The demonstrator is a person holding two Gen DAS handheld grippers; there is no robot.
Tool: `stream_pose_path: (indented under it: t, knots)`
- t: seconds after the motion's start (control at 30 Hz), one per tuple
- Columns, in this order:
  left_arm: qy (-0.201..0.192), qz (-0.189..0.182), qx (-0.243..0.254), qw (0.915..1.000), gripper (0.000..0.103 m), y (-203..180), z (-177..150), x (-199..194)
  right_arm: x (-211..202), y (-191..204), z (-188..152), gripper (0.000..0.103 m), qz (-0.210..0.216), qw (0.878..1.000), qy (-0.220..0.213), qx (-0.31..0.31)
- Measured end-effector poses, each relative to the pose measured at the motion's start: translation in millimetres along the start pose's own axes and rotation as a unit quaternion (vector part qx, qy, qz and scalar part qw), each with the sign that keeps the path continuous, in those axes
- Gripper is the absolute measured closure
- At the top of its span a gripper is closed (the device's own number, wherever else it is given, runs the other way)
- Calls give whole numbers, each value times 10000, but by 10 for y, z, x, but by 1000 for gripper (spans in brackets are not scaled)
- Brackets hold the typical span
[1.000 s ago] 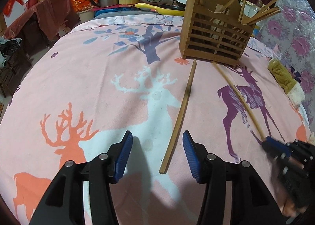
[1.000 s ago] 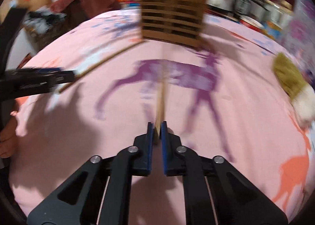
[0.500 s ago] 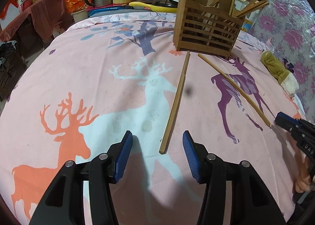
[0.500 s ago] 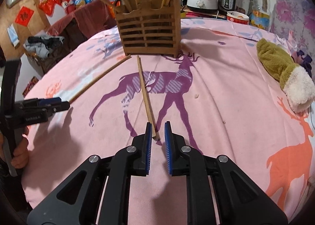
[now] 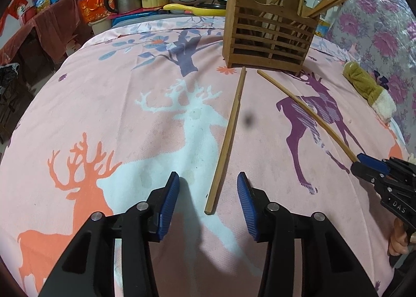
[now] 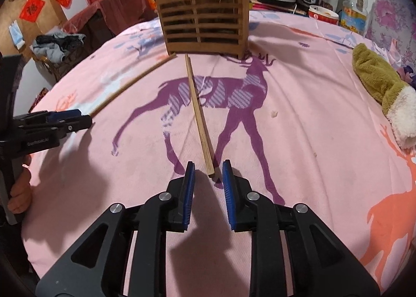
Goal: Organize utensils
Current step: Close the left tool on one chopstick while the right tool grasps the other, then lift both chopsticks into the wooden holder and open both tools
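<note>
Two loose chopsticks lie on the pink deer-print cloth [image 5: 109, 104] in front of the wooden holder [image 5: 269, 39], each near end between spread jaws: left gripper [image 5: 208, 194] around the left chopstick [image 5: 228, 138], right gripper [image 6: 208, 185] around the right chopstick [image 6: 199, 115].

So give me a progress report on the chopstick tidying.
Done: several chopsticks already stand in the wooden holder. In hand: nothing. The left gripper is open around the near end of one chopstick lying on the pink cloth; the right gripper is open at the end of the other chopstick. Left: grasp both and drop them into the holder.
</note>
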State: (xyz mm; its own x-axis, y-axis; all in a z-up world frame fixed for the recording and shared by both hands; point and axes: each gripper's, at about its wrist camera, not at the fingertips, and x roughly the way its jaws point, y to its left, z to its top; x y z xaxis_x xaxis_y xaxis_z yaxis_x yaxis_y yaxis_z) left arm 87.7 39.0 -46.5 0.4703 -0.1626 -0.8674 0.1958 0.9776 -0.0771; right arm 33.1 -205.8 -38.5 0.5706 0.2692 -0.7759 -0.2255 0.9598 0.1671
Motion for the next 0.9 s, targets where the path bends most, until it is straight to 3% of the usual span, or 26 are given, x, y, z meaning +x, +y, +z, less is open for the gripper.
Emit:
stream_pose_path:
  t: [0.17,0.37,0.43,0.47,0.57,0.7,0.9]
  knots:
    - [-19,83,148,9999,62,-45,-68,-35,-1,-49,-5,81,86,9999,-2,114]
    - [-58,75,452,9989,82,-160,-101,-41,10,-12,1,79,39,10000,5,12]
    - [-70,6,512,9987,95,-182,-103,-43,6,-16,3,84,29,10000,-6,23]
    - [-77,-55,520,9986,97,-189,-104,-47,1,-18,0,94,31,10000,-14,28]
    - [-209,-134,498,9985,97,-193,-98,-104,-52,-1,-4,96,-37,9999,-149,-11]
    - [-537,-198,425,9975,97,-169,-93,-250,-265,19,5,96,-147,9976,-676,-65]
    - [-1197,-100,289,9923,97,-157,-81,-555,-520,30,39,97,-151,9926,-1205,-14]
